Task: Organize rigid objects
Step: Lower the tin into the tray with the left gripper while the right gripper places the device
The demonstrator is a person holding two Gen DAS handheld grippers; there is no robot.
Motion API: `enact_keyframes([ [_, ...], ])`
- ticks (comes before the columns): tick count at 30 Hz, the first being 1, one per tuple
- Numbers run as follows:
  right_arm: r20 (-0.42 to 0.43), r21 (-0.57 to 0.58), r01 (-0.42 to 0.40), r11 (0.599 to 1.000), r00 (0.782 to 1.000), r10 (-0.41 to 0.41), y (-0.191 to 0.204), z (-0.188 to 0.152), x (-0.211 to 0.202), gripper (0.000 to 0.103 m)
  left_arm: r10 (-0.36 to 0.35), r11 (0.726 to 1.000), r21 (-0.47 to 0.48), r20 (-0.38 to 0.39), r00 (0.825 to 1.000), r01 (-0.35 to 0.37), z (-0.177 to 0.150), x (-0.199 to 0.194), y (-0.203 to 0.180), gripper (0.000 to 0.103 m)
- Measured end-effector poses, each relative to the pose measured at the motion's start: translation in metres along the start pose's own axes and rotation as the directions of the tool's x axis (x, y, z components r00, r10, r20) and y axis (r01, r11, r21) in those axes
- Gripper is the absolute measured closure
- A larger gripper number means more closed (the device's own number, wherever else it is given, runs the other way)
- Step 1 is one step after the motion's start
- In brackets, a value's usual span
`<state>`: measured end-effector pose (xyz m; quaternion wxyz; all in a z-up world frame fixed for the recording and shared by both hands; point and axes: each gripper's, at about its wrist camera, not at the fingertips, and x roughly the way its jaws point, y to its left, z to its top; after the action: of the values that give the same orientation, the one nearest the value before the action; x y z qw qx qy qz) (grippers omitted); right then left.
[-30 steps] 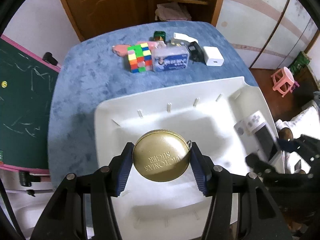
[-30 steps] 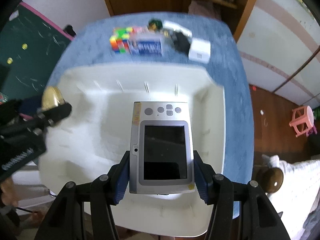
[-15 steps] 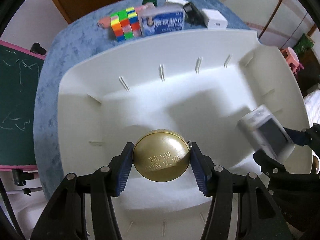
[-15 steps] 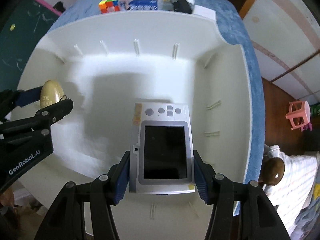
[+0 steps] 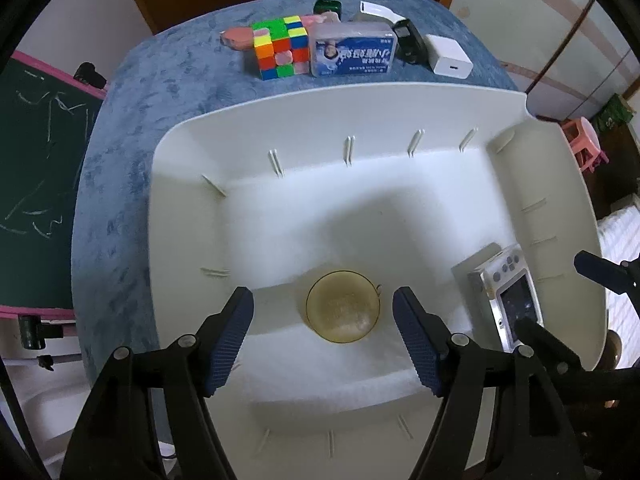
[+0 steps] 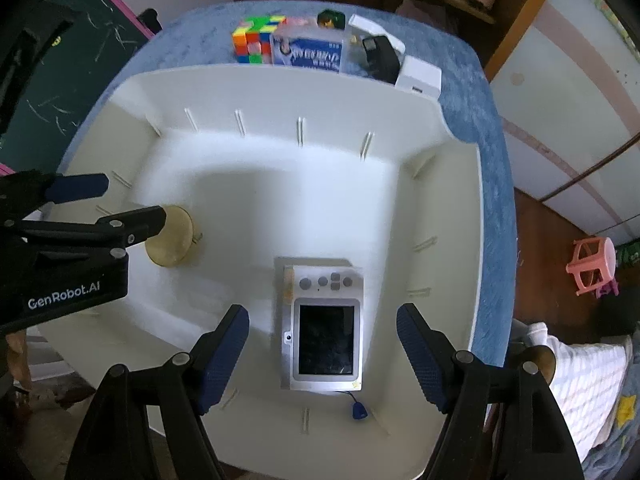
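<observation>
A round gold tin (image 5: pixel 343 306) lies on the floor of the white bin (image 5: pixel 280 120), below my left gripper (image 5: pixel 323 336), which is open and empty above it. The tin also shows in the right wrist view (image 6: pixel 173 242), partly behind the left gripper. A silver digital camera (image 6: pixel 323 329) lies screen-up on the bin floor (image 6: pixel 320 208), below my right gripper (image 6: pixel 322 356), which is open and empty. The camera shows at the right of the left wrist view (image 5: pixel 508 303).
Beyond the bin on the blue table (image 5: pixel 168 80) sit a Rubik's cube (image 5: pixel 281 46), a blue-and-white box (image 5: pixel 354 54), a black device (image 5: pixel 409 41), a white charger (image 5: pixel 448 57), a pink item (image 5: pixel 237 37) and a green item (image 5: pixel 328 6). A chalkboard (image 5: pixel 36 152) stands at left.
Both grippers have opened and let go. The gold tin and the camera now lie on the bin floor. Both grippers have risen a little.
</observation>
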<state>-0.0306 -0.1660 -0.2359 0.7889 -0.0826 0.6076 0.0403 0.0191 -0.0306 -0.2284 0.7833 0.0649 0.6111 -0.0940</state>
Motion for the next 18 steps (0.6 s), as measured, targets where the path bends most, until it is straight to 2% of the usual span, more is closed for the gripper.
enact_keyframes([
  [5, 0.045, 0.004, -0.031, 1.000, 0.999, 0.030, -0.002, 0.003, -0.013, 0.026, -0.019, 1.000, -0.010, 0.022, 1.000, 0.019, 0.004, -0.011, 0.003, 0.028],
  [10, 0.145, -0.024, -0.069, 0.997, 0.987, 0.072, -0.002, 0.004, -0.037, 0.026, -0.014, 1.000, -0.011, 0.063, 0.998, 0.015, 0.010, -0.024, 0.003, 0.027],
  [18, 0.225, -0.074, -0.065, 0.995, 0.971, 0.080, 0.000, 0.006, -0.059, 0.026, -0.003, 1.000, -0.030, 0.114, 0.994, 0.007, 0.024, -0.048, 0.005, 0.027],
])
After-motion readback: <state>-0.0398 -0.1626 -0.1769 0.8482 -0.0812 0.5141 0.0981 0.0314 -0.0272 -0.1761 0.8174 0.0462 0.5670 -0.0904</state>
